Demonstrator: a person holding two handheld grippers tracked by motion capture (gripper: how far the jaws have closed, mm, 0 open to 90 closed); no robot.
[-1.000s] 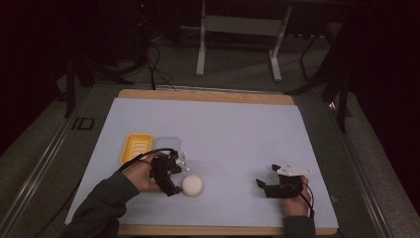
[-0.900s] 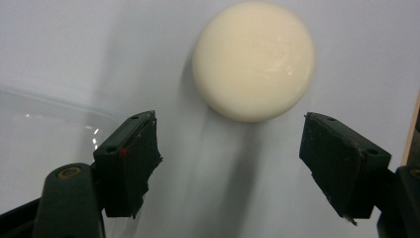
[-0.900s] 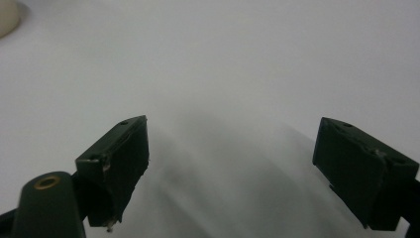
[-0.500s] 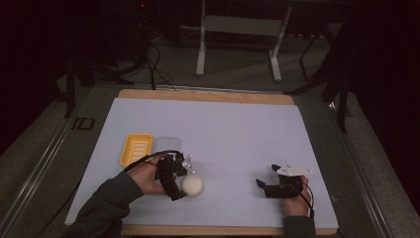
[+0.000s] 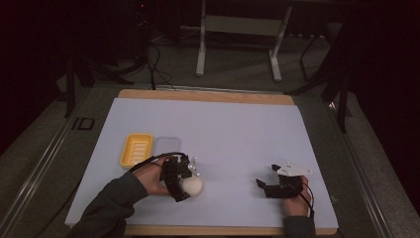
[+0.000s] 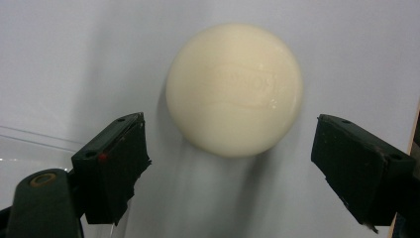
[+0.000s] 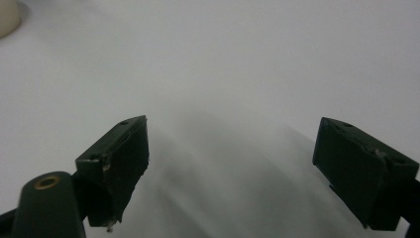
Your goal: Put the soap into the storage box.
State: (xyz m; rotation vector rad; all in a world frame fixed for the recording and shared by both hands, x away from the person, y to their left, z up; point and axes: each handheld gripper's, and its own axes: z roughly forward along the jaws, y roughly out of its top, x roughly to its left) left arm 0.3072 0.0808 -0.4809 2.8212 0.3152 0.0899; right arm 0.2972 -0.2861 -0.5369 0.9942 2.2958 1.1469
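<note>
- The soap bar (image 6: pixel 234 89), round and cream, lies on the worktop (image 5: pixel 237 129) near its front edge, just ahead of the left gripper (image 6: pixel 230 158).
- Its jaws have just been opening and stand wide, the soap ahead of the pads, untouched.
- Judged step: approach for a grasp; next, ease forward, then close squarely.
- The yellow soap dish (image 5: pixel 136 148) waits nearby.
- The right gripper (image 7: pixel 233 158) rests with jaws wide, nothing between them.

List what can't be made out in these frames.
- Embossed wording on the soap: left gripper view, shallow and too faint to read.
- Clear lid beside the yellow dish: high view, dim and too small to see its edges.
- Soap's near side: high view, hidden by the left gripper.
</note>
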